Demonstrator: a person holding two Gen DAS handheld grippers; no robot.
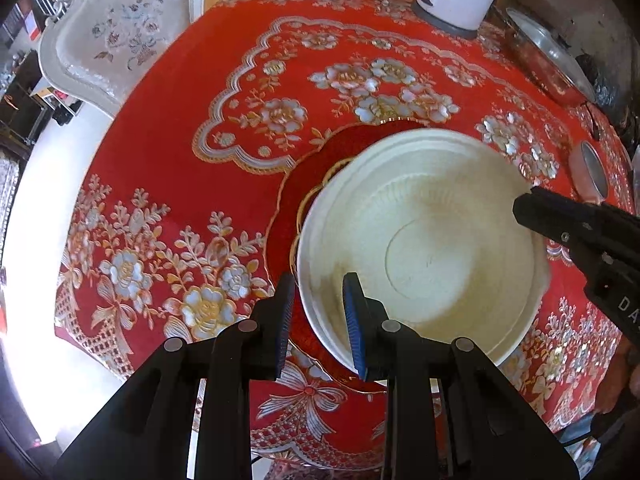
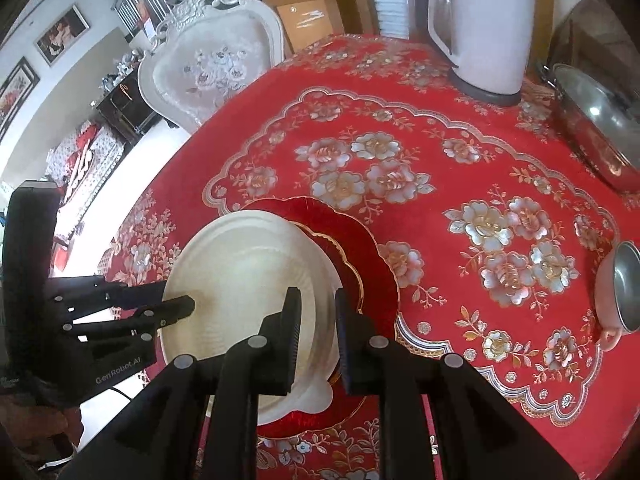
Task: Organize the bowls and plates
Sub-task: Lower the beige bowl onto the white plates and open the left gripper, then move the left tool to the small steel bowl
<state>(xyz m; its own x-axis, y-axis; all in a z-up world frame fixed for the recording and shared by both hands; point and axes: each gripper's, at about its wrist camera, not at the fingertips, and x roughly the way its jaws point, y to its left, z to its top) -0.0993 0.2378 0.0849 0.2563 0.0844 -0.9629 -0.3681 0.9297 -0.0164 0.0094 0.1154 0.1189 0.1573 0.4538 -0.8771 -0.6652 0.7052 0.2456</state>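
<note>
A cream ribbed bowl [image 1: 424, 240] sits on a red gold-rimmed plate [image 1: 304, 184] on the red floral tablecloth; both show in the right wrist view, bowl [image 2: 248, 280] and plate [image 2: 360, 256]. My left gripper [image 1: 318, 316] straddles the bowl's near-left rim, one finger outside and one inside, with a gap to the rim. My right gripper [image 2: 316, 332] straddles the bowl's right rim the same way. In the left wrist view the right gripper's tip [image 1: 532, 204] reaches the bowl's right rim. In the right wrist view the left gripper [image 2: 176, 306] is at the bowl's left rim.
A white electric kettle [image 2: 484, 28] stands at the back of the table. A steel pot with a lid [image 2: 596, 120] is at the back right. A small pink metal bowl [image 2: 620, 292] sits at the right edge. An ornate white chair [image 2: 212, 72] stands beyond the far left edge.
</note>
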